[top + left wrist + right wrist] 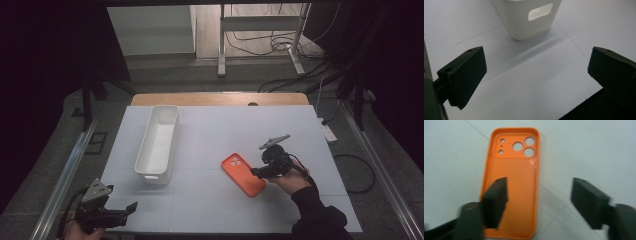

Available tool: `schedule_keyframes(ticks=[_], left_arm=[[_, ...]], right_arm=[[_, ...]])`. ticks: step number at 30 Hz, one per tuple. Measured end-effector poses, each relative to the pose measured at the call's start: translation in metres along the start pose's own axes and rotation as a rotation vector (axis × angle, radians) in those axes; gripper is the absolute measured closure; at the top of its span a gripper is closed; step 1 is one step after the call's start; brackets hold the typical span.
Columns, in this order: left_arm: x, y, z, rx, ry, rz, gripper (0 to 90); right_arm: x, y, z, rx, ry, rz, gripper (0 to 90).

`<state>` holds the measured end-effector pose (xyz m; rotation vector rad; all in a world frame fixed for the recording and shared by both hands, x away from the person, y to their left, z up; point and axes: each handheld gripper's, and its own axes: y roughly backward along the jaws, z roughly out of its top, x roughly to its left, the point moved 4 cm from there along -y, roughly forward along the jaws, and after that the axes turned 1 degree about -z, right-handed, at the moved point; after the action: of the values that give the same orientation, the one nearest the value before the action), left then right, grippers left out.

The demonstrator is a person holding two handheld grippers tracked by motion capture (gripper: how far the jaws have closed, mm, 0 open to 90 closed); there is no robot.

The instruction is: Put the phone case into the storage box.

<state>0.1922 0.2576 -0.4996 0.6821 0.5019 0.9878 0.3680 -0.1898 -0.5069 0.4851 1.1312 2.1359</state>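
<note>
Orange phone case is lying flat on the white surface, lower right of center in the high view, inside face up, camera cutouts toward the upper left of the frame. In the right gripper view the case is running from top center down to the bottom edge, its 3 big round cutouts and some small holes near the top.

Right claw is sitting just at the case's right edge in the high view, a hand in a dark sleeve coming in from the lower right of the frame. Its jaws are standing wide apart and gripping nothing. In the right gripper view the right claw is showing 1 jaw over the lower left part of the case and the other jaw off to the right over bare surface; can't tell whether the jaw over the case is touching it.

Left claw is sitting at the lower left corner of the high view, well apart from the case, jaws wide and holding nothing. In the left gripper view the left claw is spanning bare surface, 2 black jaws at far left and far right of the frame.

White bin is standing upright left of center in the high view, long side running up the frame, well apart from the case. Its near end with the handle slot is showing at top center of the left gripper view.
</note>
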Motion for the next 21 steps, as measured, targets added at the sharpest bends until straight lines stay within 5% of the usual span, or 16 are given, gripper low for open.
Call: schedule_keyframes(ticks=[2,7,21], left_arm=[[0.000,0.000,0.000,0.000,0.000,0.000,2.8],[0.000,0.000,0.000,0.001,-0.001,0.001,2.8],[0.000,0.000,0.000,0.002,-0.003,0.001,2.8]], right_arm=[[-0.001,0.000,0.000,-0.003,-0.010,-0.030,11.6],[-0.002,-0.005,-0.002,0.001,0.002,-0.044,0.0],[-0.006,-0.018,-0.012,0.046,0.022,-0.047,0.0]])
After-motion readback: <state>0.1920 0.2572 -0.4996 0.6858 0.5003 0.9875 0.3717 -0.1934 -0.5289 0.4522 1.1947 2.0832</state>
